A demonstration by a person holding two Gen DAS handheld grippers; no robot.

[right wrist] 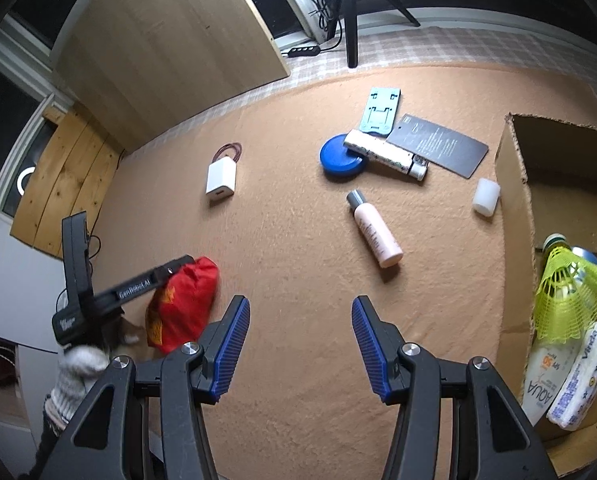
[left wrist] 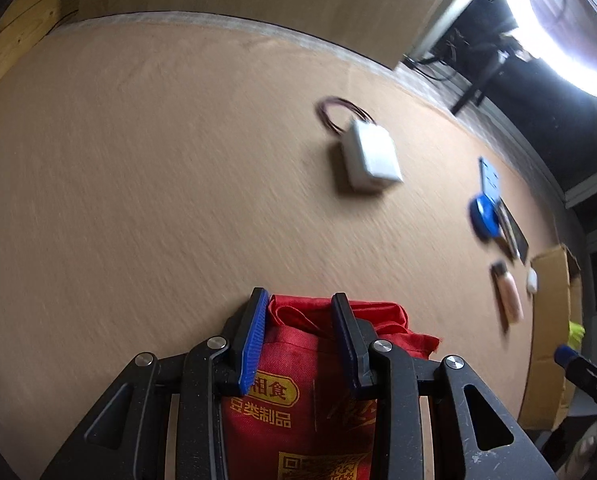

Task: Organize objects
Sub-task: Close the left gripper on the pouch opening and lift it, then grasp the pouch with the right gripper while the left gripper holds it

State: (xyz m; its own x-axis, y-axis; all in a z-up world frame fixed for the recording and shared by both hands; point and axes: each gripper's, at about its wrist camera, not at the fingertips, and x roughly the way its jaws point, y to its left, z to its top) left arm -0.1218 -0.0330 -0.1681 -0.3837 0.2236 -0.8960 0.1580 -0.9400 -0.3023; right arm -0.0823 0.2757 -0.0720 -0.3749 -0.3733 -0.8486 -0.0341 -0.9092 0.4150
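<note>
My left gripper (left wrist: 300, 300) is shut on a red fabric packet (left wrist: 290, 352) with yellow print, its blue pads pressing both sides just above the tan mat. In the right wrist view the same packet (right wrist: 186, 304) hangs at the mat's left edge in the left gripper (right wrist: 170, 276), held by a gloved hand. My right gripper (right wrist: 301, 308) stands open over the bare mat with nothing between its fingers. Ahead of it lie a pink bottle (right wrist: 374, 232), a white charger (right wrist: 220, 180), a blue disc (right wrist: 338, 158) and a patterned tube (right wrist: 386, 154).
An open cardboard box (right wrist: 514, 184) at the right holds a yellow shuttlecock (right wrist: 566, 292), a sunscreen tube (right wrist: 544, 380) and a tissue pack (right wrist: 582, 376). A small white cylinder (right wrist: 486, 196), a dark card (right wrist: 442, 146) and a light-blue stand (right wrist: 382, 110) lie nearby. A tripod (right wrist: 350, 12) stands behind.
</note>
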